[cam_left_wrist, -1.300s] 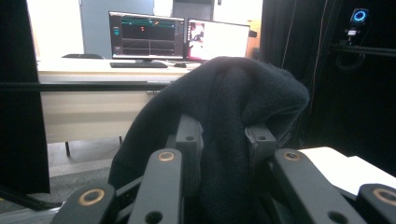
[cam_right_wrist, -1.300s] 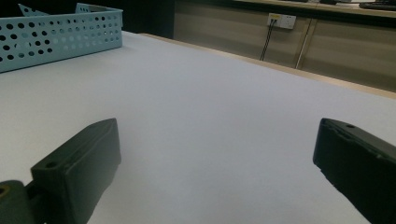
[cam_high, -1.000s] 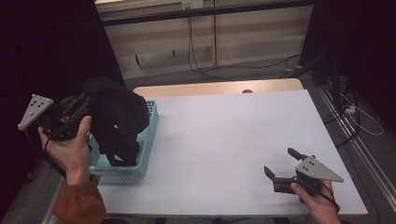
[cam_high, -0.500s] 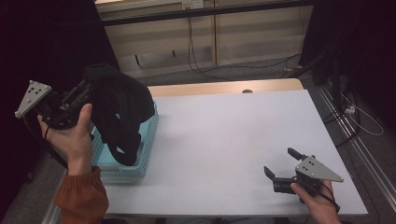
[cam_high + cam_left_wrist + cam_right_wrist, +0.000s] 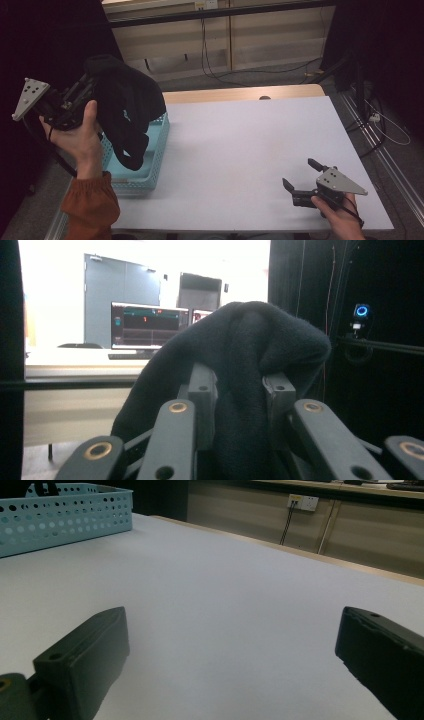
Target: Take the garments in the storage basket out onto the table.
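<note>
L tongs (image 5: 87,85) clenched on black fleece garment (image 5: 125,107), held up in air; cloth hangs down into light-blue perforated plastic basket (image 5: 157,155) at L edge of white counter (image 5: 240,150). R tongs (image 5: 300,175) released, jaws wide apart, low over counter near front R corner, well apart from basket.
</note>
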`<state>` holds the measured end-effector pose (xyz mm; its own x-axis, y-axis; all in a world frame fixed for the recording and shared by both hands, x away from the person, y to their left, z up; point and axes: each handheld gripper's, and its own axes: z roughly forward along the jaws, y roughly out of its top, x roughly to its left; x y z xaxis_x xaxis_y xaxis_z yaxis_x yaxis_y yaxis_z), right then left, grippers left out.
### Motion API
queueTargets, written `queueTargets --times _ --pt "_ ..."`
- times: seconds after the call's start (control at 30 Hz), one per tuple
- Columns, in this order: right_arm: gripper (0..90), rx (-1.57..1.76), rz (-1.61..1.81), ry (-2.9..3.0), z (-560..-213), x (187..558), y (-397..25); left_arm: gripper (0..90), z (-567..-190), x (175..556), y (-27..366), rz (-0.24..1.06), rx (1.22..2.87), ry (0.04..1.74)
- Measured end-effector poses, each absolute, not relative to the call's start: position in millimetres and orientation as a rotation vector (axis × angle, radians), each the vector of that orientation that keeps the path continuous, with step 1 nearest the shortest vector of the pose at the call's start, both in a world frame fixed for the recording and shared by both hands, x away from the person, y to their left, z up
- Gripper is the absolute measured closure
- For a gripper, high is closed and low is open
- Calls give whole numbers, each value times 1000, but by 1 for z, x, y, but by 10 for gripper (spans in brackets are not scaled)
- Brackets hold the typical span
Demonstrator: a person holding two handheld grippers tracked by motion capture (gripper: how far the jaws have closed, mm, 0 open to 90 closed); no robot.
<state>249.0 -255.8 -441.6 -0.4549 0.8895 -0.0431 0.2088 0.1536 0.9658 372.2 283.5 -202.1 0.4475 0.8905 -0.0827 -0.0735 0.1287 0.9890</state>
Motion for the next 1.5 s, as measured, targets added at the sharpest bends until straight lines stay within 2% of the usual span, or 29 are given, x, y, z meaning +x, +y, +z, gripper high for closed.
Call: queueTargets --times 0.53,1.17,1.5 --pt "1 1049 1339 1784 -442 249 -256 728 -182 366 268 888 1223 778" --pt "0 1047 1337 1787 -442 249 -256 728 -162 368 225 795 1242 683" --pt "0 1042 1339 1791 -442 248 -256 727 -171 372 200 740 1288 654"
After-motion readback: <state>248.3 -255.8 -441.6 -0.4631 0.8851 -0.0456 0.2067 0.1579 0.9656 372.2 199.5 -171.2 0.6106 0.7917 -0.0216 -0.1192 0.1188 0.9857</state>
